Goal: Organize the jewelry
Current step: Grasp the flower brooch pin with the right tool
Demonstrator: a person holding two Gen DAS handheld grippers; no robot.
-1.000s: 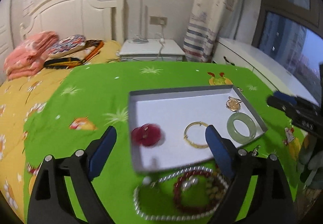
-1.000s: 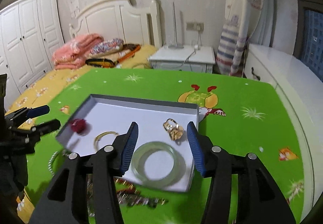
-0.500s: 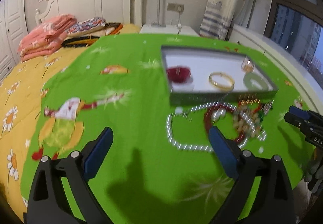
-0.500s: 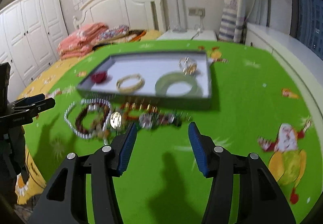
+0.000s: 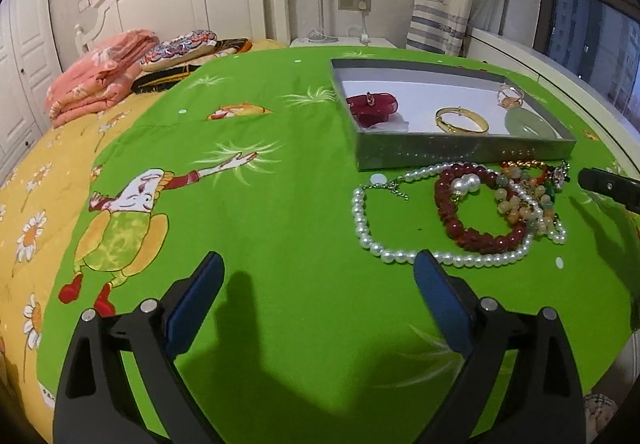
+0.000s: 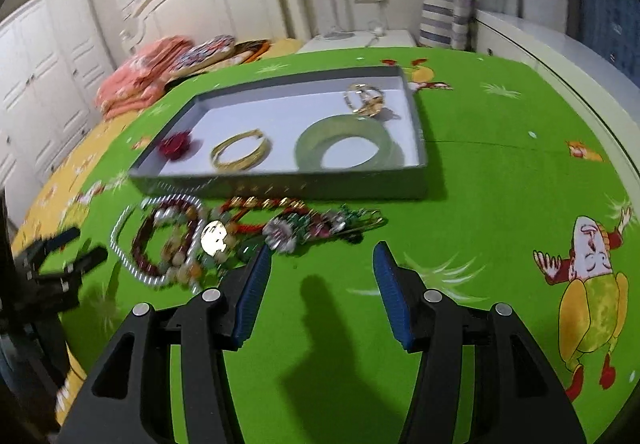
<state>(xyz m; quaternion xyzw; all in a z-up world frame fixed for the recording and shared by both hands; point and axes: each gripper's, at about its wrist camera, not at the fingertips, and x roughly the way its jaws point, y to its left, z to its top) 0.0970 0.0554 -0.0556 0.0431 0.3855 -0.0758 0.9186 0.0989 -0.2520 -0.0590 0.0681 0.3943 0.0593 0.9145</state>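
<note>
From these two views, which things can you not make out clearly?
- Tangled pieces beside the pearl necklace: motion blur in the right wrist view, overlapping beads in the left; cannot separate them.
- Jade bangle: the tray front wall hides its near part in the left wrist view.
- Right gripper: cut off by the left wrist view's edge.
- Small gold piece: too blurred to name.

Green cartoon bedspread (image 5: 280, 203) — bearing a grey tray (image 5: 460, 151) and tangled beaded jewelry (image 5: 472, 211).
</note>
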